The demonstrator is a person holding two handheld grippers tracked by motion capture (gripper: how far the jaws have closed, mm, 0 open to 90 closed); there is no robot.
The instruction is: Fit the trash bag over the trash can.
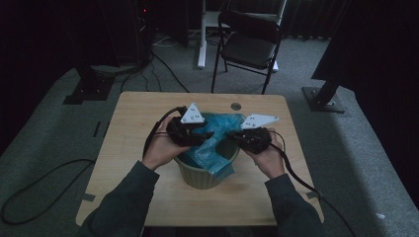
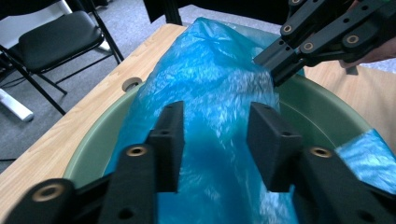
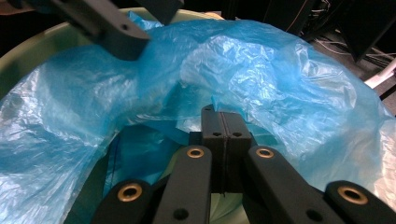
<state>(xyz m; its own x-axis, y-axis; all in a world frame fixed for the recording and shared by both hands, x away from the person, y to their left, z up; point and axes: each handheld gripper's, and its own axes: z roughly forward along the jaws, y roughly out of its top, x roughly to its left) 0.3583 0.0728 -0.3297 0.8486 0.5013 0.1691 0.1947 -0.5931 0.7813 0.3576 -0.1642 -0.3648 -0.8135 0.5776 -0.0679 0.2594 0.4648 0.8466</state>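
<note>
Blue plastic bag (image 1: 217, 140) lies draped in and over a green bowl (image 1: 200, 175) on the wooden surface (image 1: 133, 143). Left gripper (image 2: 215, 140) has its fingers spread wide, the bag bulging between them. Right gripper (image 3: 223, 128) pinches a fold of bag, fingers pressed together.

No readable text, labels, brands or numbers anywhere; bag (image 2: 210, 93), bowl (image 1: 200, 175) and table (image 1: 133, 148) look unmarked, though the high view is dim.
</note>
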